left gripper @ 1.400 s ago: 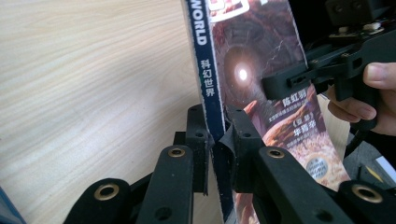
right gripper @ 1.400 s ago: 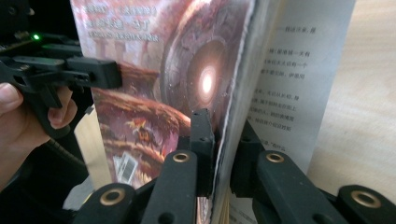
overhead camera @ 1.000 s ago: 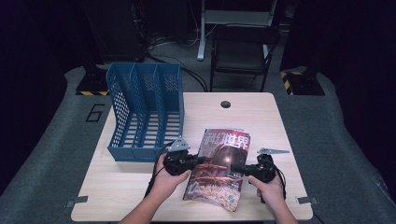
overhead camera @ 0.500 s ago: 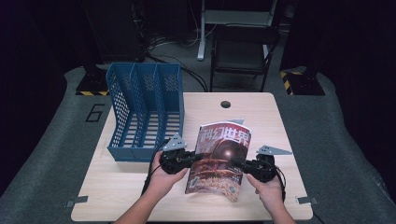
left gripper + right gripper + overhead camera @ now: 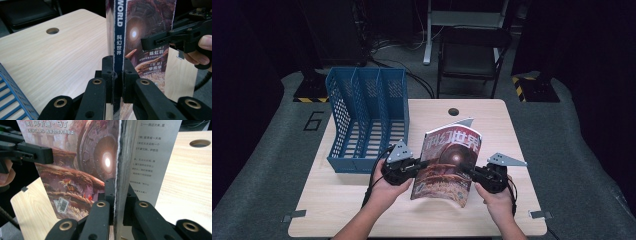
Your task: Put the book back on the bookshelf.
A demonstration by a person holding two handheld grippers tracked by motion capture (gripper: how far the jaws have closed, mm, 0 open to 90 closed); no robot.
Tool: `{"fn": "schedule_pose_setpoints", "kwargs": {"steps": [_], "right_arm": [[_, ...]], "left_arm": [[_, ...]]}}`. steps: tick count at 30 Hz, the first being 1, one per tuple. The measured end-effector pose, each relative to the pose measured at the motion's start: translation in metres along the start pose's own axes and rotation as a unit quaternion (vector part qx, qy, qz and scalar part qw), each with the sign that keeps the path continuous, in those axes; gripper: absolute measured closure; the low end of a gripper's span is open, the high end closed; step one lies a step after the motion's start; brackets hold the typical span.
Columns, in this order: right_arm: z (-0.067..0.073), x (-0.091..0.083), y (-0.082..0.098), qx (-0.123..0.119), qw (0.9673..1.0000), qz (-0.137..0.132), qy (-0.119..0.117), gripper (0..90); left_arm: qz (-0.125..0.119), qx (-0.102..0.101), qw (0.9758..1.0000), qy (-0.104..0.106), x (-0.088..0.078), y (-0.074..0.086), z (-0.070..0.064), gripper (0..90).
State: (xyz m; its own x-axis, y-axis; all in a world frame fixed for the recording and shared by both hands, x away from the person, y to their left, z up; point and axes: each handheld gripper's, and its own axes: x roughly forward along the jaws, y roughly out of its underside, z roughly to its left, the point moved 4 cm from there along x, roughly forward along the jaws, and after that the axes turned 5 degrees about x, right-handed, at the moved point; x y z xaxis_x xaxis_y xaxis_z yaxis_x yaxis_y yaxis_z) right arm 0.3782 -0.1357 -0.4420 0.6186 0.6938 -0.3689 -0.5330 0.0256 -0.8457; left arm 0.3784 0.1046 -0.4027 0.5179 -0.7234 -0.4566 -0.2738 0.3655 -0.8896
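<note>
A magazine (image 5: 448,162) with a red-brown science-fiction cover is held up off the wooden table (image 5: 362,210), tilted, with its top edge raised toward the far side. My left gripper (image 5: 416,165) is shut on its spine edge; in the left gripper view the blue spine (image 5: 118,42) stands clamped between the two black jaws. My right gripper (image 5: 468,171) is shut on the opposite, open edge of the pages (image 5: 122,167). A hand holds each gripper from the near side. The magazine's lower edge curls a little above the table.
A blue mesh file rack (image 5: 364,117) with three slots stands on the table's left, just beyond my left gripper. A round cable hole (image 5: 454,111) is near the table's far edge. A black chair (image 5: 472,55) stands behind the table.
Both grippers have risen with the magazine between them. The magazine has gone from lying nearly flat to standing tilted above the table, and its top edge is now higher and farther back.
</note>
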Motion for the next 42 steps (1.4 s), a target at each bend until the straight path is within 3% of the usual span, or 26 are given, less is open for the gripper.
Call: {"fn": "schedule_pose_setpoints", "kwargs": {"steps": [6,9,13,18,27,32,38,42], "right_arm": [[0.006,0.001,-0.005,-0.012,0.9997,-0.018,-0.009,86.9],[0.009,0.002,-0.007,-0.016,0.9994,-0.028,-0.010,86.9],[0.011,0.007,-0.008,-0.023,0.9991,-0.034,-0.013,86.9],[0.013,0.013,-0.006,-0.034,0.9987,-0.034,-0.017,86.9],[0.015,0.021,0.003,-0.057,0.9981,-0.014,-0.017,86.8],[0.016,0.022,0.004,-0.061,0.9977,-0.012,-0.025,86.8],[0.018,0.023,0.007,-0.070,0.9971,-0.009,-0.029,86.7],[0.020,0.024,0.008,-0.072,0.9967,-0.008,-0.035,86.6]], "left_arm": [[-0.011,0.012,0.9997,-0.018,-0.001,-0.004,-0.001,84.1],[-0.016,0.028,0.9991,-0.027,-0.003,-0.006,-0.001,84.1],[-0.015,0.033,0.9986,-0.037,-0.004,-0.005,-0.002,84.1],[-0.024,0.024,0.9983,-0.047,-0.005,0.004,0.000,84.2],[-0.026,-0.004,0.9993,-0.026,-0.006,0.029,0.000,84.1],[-0.024,0.002,0.9994,-0.023,-0.010,0.036,0.002,84.0],[-0.031,-0.009,0.9993,-0.020,-0.016,0.047,0.002,84.0],[-0.026,-0.002,0.9994,-0.021,-0.020,0.052,0.001,84.0]]}}
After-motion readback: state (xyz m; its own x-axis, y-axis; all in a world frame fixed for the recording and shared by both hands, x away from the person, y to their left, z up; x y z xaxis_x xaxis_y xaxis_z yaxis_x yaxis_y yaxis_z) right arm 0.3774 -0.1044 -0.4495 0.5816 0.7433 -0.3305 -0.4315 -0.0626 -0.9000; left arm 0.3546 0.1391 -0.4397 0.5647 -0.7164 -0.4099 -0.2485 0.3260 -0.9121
